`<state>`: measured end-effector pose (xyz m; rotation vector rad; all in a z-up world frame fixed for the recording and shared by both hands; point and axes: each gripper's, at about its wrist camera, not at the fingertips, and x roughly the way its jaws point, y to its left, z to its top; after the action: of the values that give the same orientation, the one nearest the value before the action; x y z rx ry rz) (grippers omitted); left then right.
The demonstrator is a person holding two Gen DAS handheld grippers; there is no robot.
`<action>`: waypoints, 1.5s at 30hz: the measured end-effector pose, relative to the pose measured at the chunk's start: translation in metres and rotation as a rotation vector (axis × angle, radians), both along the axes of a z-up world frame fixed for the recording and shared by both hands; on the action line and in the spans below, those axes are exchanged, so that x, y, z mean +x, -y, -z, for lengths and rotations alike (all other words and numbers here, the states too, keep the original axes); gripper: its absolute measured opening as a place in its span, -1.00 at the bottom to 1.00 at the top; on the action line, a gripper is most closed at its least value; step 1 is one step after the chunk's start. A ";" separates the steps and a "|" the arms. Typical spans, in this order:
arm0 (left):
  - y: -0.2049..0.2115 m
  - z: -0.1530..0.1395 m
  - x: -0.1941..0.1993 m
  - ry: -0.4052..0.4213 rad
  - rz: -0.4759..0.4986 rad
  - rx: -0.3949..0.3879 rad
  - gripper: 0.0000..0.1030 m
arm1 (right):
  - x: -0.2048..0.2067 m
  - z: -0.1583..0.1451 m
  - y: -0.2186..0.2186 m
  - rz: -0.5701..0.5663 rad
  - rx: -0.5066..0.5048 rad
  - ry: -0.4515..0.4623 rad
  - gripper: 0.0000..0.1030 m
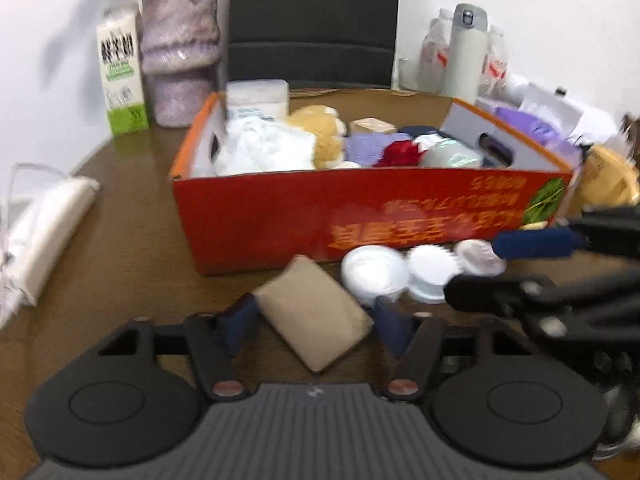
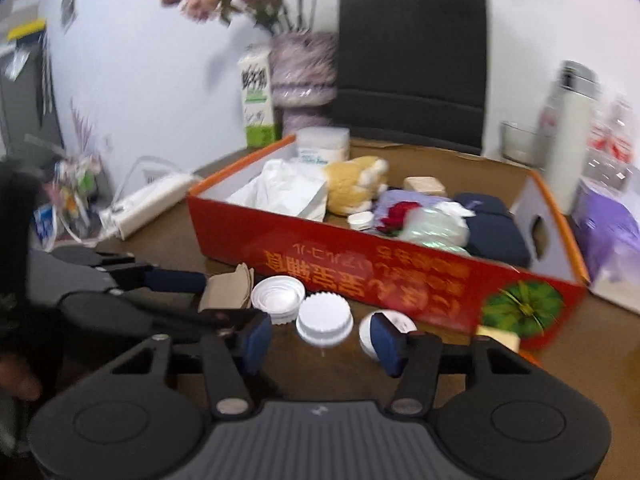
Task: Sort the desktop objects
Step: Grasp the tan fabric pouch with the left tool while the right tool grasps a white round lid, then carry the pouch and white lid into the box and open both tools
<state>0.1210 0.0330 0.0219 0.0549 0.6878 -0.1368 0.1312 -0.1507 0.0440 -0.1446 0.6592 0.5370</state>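
Left gripper (image 1: 312, 320): jaws stood on either side of the tan packet (image 1: 314, 314), both blue pads against its edges, clamped on it.
Tan packet: lay tilted on the brown table (image 1: 120, 240), between the left gripper's fingers, just short of the red box (image 1: 360, 208).
Right gripper (image 2: 320, 340): jaws apart, nothing gripped; the ribbed white lid (image 2: 324, 318) sat on the table just ahead, between the fingertips, untouched.
Other lids: an upturned white cap (image 2: 278, 294) lay ahead and left of the right gripper; a small white cap (image 2: 402, 322) lay partly behind its right finger.
Red box: straight ahead of both grippers, open-topped, holding a white bag (image 2: 288, 192), a yellow plush toy (image 2: 354, 184) and dark cloth (image 2: 490, 224).
Beyond the box: a milk carton (image 1: 120, 76) and a purple vase (image 1: 180, 52).
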 end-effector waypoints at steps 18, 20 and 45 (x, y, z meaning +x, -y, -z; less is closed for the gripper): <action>-0.017 -0.036 -0.083 0.062 -0.074 -0.134 -0.81 | -0.062 -0.028 0.020 0.045 0.019 0.150 -0.34; -0.013 -0.040 -0.100 0.052 -0.048 -0.152 -0.81 | -0.083 -0.032 0.031 0.071 0.048 0.154 -0.34; 0.017 -0.084 -0.112 0.147 0.096 -0.114 -0.80 | -0.142 -0.054 0.098 0.195 0.145 0.173 -0.34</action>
<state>0.0093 0.0160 0.1061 -0.0117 0.5301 -0.2611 -0.0112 -0.2486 0.0977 0.0098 0.4577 0.3782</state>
